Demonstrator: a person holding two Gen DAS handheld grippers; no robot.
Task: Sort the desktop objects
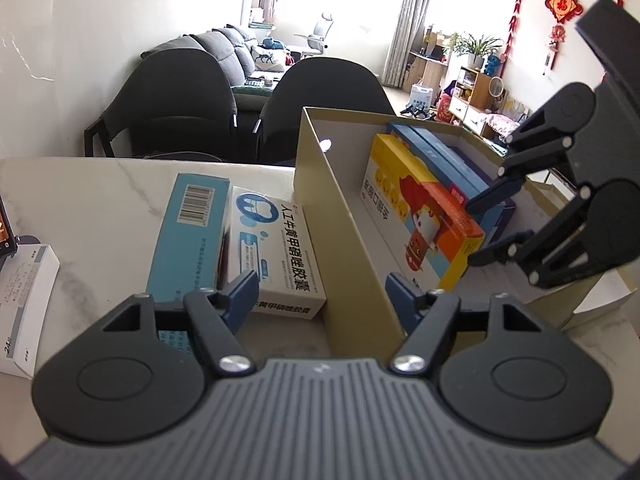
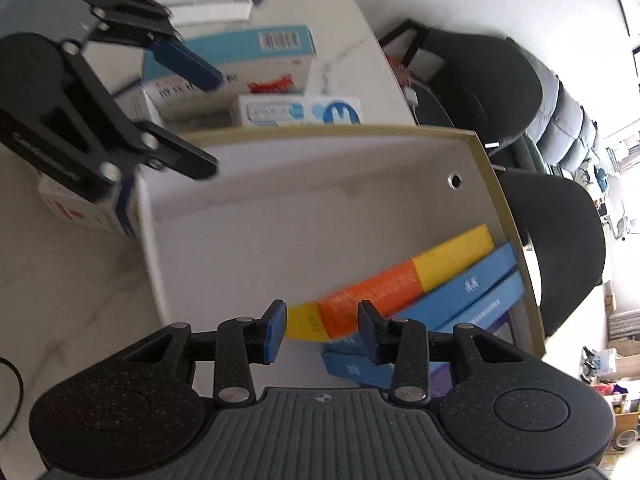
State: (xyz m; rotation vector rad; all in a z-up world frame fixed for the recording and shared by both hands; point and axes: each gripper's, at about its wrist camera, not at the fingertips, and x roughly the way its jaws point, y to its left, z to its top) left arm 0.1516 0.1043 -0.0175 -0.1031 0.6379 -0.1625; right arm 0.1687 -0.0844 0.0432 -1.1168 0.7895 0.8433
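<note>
Cardboard box [image 1: 320, 200] at counter [image 1: 100, 200] far edge, collecting sorted packs
Yellow-orange pack [image 1: 424, 216] leans on blue packs [image 1: 444, 156] by box's right wall, filed on edge to save room
Right gripper [image 2: 323, 332] partly open around yellow-orange pack, grip unclear
Left gripper [image 1: 320, 292] wide open, empty, straddling box wall; white pack [image 1: 276, 248] and teal pack [image 1: 192, 232] wait outside

Two dark chairs [image 1: 248, 108] stand at the far edge of the marble table [image 1: 92, 200]; behind the chairs sits a grey sofa [image 1: 224, 46], with a white office chair [image 1: 318, 32] beyond it and red hanging ornaments [image 1: 564, 4] on the right wall
</note>
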